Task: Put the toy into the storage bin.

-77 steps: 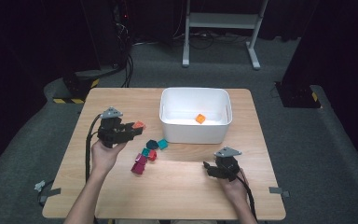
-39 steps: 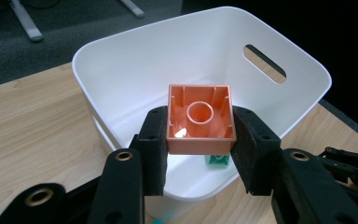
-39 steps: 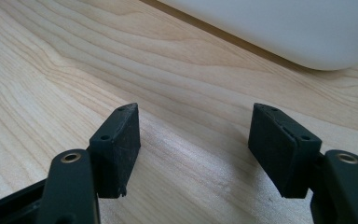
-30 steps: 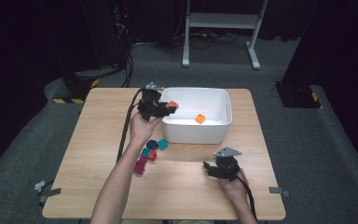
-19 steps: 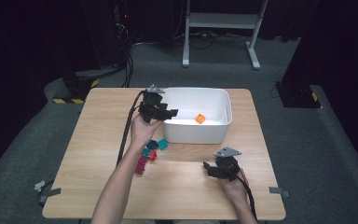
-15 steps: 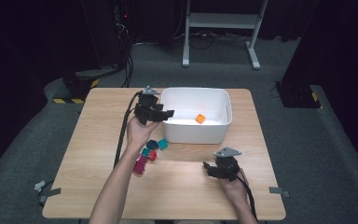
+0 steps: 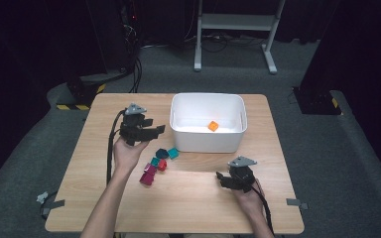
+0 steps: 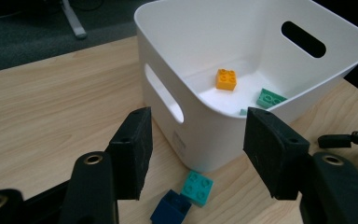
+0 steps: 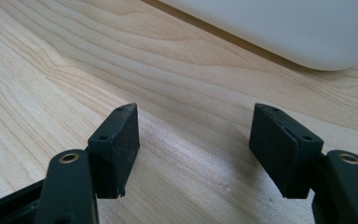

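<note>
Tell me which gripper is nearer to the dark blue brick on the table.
Left. The left gripper hovers just above and left of the dark blue brick, beside the white bin. The right gripper rests farther away, toward the table's near right.

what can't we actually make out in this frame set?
- Bin floor, left gripper view: the near wall cuts off the small teal piece beside the green brick.
- Same bricks, high view: the bin's front wall hides them, leaving the orange brick.
- Brick pile, high view: too small to count studs or pieces.
- Bin, right gripper view: cropped by the top edge.
</note>
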A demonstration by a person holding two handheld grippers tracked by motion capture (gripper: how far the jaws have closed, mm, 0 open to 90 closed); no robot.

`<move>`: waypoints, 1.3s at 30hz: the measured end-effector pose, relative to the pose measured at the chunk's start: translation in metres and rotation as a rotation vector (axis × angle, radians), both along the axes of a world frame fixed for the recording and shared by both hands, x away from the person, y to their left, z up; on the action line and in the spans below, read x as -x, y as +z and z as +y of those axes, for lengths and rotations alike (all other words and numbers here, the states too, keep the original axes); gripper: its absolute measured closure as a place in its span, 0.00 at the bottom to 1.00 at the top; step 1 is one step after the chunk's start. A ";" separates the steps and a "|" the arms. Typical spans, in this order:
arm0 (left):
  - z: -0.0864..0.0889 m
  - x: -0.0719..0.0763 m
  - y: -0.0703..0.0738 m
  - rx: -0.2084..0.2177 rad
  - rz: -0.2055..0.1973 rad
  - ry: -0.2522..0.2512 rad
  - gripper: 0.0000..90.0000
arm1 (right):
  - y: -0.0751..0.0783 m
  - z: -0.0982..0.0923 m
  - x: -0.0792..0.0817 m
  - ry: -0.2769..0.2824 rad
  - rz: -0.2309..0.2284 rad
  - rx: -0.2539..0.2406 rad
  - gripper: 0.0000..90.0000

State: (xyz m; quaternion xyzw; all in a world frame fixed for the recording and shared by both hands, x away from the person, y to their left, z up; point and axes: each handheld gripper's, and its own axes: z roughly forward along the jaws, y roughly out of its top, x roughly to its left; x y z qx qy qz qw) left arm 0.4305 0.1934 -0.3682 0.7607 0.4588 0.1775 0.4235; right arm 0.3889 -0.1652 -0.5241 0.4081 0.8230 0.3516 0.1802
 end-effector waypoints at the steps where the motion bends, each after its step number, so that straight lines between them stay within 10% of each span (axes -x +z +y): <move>1: 0.000 0.000 0.000 0.000 0.000 0.000 0.47 | 0.000 0.000 0.000 0.000 0.000 0.000 0.37; 21: 0.024 0.048 -0.023 0.004 -0.002 0.054 0.46 | 0.000 0.000 0.000 0.002 0.002 0.002 0.36; 39: 0.041 0.084 -0.076 0.012 0.026 0.116 0.45 | 0.000 0.000 0.000 0.003 0.003 0.001 0.36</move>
